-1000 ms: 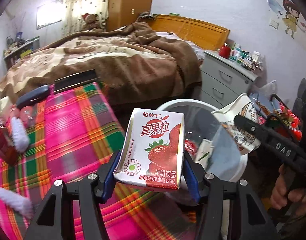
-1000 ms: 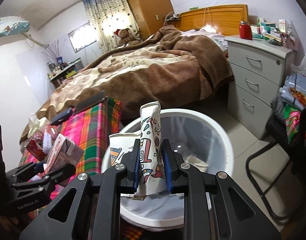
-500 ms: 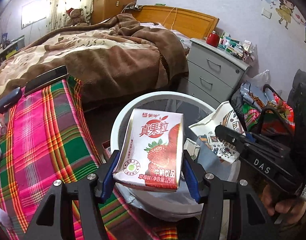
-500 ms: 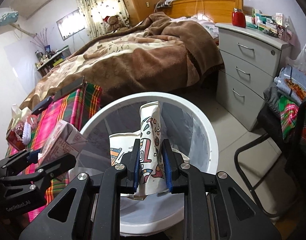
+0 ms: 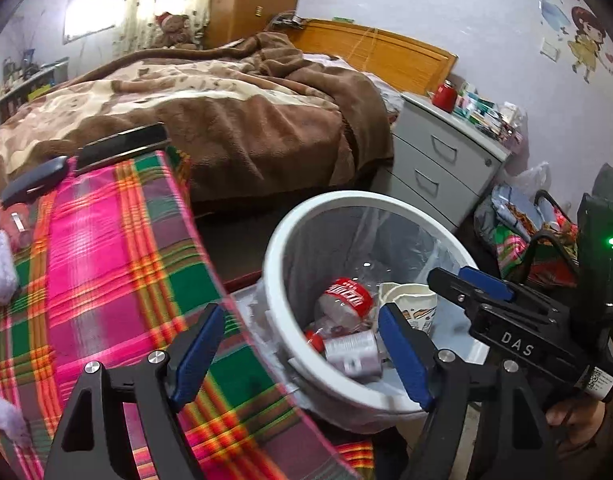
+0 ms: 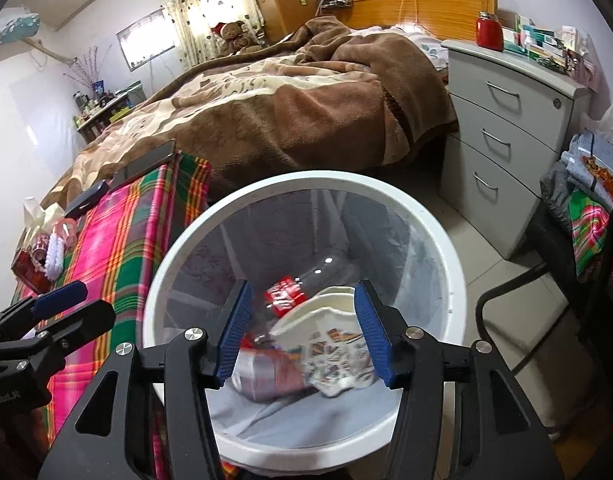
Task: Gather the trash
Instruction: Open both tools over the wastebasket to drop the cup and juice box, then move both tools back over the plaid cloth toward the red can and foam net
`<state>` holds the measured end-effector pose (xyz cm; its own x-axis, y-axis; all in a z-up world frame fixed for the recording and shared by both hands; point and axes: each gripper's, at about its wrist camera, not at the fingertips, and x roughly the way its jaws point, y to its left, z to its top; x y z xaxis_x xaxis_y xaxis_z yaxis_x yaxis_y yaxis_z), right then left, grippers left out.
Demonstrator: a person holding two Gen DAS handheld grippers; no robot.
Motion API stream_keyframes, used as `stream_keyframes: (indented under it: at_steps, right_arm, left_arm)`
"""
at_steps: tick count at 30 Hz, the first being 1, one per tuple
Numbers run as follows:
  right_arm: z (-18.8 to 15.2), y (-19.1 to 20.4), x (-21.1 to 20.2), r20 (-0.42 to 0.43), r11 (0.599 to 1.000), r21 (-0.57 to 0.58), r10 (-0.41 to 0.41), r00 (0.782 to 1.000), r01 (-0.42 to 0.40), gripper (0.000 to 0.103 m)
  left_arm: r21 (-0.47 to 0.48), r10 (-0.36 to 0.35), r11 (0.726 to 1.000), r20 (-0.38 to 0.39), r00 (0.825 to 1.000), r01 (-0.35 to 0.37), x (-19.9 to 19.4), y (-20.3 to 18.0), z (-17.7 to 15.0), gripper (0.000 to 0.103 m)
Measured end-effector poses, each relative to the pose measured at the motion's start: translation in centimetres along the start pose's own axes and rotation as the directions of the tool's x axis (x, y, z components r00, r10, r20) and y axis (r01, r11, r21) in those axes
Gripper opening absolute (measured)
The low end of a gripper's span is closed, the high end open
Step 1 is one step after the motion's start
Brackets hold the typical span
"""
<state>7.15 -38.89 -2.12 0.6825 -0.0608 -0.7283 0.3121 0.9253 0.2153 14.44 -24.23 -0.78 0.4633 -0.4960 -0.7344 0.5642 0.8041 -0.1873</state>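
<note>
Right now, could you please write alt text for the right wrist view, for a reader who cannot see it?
The right gripper hangs open and empty over a white trash bin, where a patterned paper cup, a red-labelled plastic bottle and a blurred carton lie. A plaid-covered table is left of the bin, a brown-blanketed bed behind.

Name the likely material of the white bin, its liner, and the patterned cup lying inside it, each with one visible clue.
White bin: probably plastic, with a smooth, evenly moulded rim and a faint sheen.
Liner: thin clear plastic film, since it wrinkles and the bin wall shows through.
Patterned cup: likely coated paper; it has a matte printed wall and a crushed, creased mouth, though blur leaves this uncertain.
</note>
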Motion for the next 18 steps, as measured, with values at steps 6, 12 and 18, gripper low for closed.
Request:
stream_keyframes:
  at_steps: [6, 12, 18]
  right_arm:
    - [0.0, 1.6, -0.4, 0.019, 0.999, -0.027, 0.034, 0.999, -0.034, 0.055]
    - [0.1, 3.8, -0.5, 0.037, 0.996, -0.056, 0.078, 0.996, -0.076, 0.055]
    - [0.0, 6.7, -0.4, 0.054, 0.985, -0.104, 0.143, 0.988, -0.137, 0.055]
  left_arm:
    - [-0.044, 0.042, 0.998, 0.012, 0.999, -0.042, -2.1, 3.0, -1.3, 0.079]
    - [-0.132, 0.092, 0.987, 0.027, 0.995, -0.087, -4.5, 7.0, -2.8, 0.079]
    - [-0.207, 0.176, 0.965, 0.051, 0.983, -0.161, -7.4, 11.0, -4.3, 0.079]
